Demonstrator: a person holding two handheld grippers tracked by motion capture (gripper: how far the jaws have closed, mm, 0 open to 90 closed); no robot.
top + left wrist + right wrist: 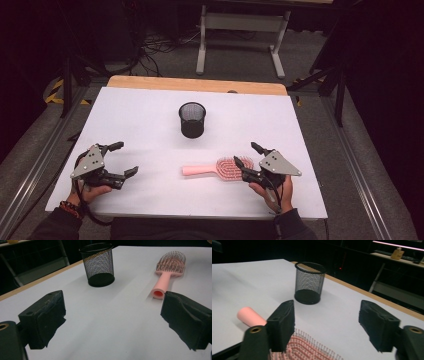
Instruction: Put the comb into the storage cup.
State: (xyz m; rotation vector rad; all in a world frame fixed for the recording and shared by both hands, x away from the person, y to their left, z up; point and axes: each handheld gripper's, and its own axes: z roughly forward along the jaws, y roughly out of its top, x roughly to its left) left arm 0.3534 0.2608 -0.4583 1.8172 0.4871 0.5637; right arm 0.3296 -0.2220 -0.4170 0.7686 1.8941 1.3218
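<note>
Right now we have the right claw (247,153) at the bristle head of the pink hairbrush (216,169), jaws part open astride it, not yet pinching. Brush lies flat on the white bench (150,125), handle toward the left claw (123,159), which waits wide open and empty. Mesh cup (192,119) stands upright behind, likely the drop spot.

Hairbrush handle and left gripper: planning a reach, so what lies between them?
Only bare white table, seen in the high view.
</note>
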